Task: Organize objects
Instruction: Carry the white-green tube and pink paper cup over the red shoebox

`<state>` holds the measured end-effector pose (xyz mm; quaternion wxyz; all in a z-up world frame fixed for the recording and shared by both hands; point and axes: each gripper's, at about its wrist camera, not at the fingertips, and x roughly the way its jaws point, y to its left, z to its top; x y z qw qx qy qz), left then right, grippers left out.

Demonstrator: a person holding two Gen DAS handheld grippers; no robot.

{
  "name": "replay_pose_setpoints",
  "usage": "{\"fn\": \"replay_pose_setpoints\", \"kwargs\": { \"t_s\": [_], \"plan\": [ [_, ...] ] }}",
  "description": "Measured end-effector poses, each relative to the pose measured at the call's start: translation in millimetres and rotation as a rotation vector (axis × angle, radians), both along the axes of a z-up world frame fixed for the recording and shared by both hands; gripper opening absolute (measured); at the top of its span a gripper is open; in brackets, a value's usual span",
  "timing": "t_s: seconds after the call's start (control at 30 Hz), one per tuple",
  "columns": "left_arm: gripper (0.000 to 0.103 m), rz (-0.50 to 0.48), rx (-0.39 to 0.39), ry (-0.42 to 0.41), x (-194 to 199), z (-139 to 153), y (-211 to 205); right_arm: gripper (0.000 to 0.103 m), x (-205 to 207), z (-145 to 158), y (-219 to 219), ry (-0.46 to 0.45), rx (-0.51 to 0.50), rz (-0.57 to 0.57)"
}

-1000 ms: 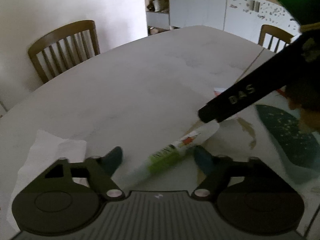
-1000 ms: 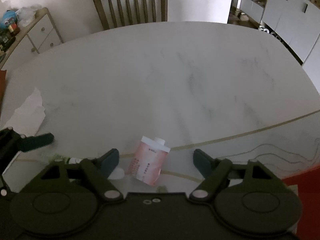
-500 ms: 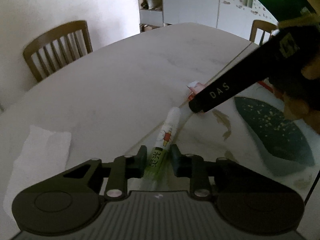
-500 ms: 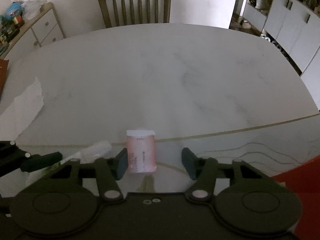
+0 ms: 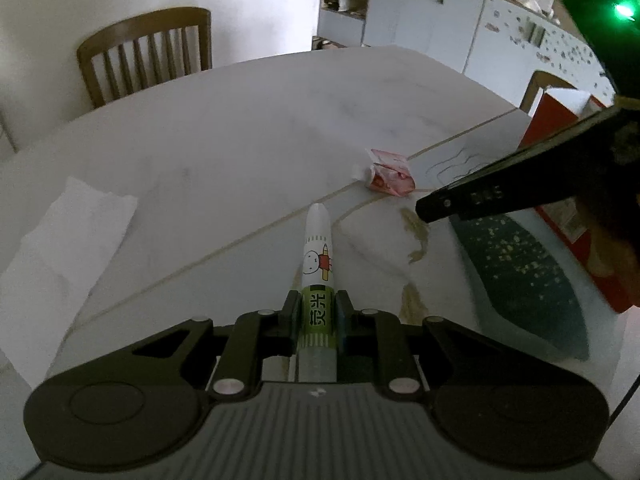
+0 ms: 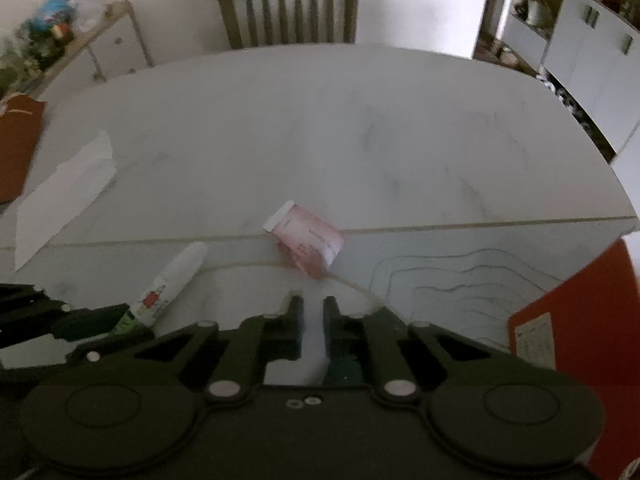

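Pinched between the fingers of the left gripper is a white and green marker, held by its green end with the white cap pointing away over the table. Its jaws have just been closing, and the pads now press on the barrel. The right gripper has just been closing too, but its fingers have come together on nothing: the pink packet lies on the table just beyond the tips, crumpled and skewed.

Two risks follow, in my judgement. The marker is gripped near one end, so a quick swing could let it pivot or slip out. The right gripper has to spread again before it can take the packet; pushing forward pressed together would only shove the light packet further along the smooth top.

Counted: one marker, one pink packet, one sheet of white paper to the left, one red box at the right edge, and two wooden chairs beyond the table, the second only partly showing.
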<state>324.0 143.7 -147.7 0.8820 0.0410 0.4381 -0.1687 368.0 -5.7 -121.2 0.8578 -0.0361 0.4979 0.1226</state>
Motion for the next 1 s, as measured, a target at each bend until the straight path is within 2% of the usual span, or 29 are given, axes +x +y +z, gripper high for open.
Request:
{"fn": "replay_pose_setpoints", "kwargs": {
  "t_s": [0.1, 0.17, 0.2, 0.43, 0.7, 1.0],
  "plan": [
    [0.017, 0.022, -0.012, 0.003, -4, 0, 2, 0.011, -2, 4, -6, -0.004, 0.008, 0.045],
    [0.017, 0.042, -0.016, 0.004, -7, 0, 4, 0.015, 4, 7, -9, -0.005, 0.014, 0.064],
    [0.017, 0.053, -0.017, 0.005, -9, 0, 5, 0.023, 6, 8, -8, -0.005, 0.003, 0.073],
    [0.016, 0.105, -0.036, 0.017, -15, 2, 12, 0.049, 20, 7, -4, -0.015, -0.037, 0.164],
    [0.016, 0.132, -0.046, 0.026, -14, 2, 13, 0.05, 40, 0, 6, -0.009, -0.061, 0.228],
    [0.016, 0.148, -0.047, 0.023, -13, 2, 12, 0.048, 43, -3, 11, -0.007, -0.062, 0.283]
  ]
}}
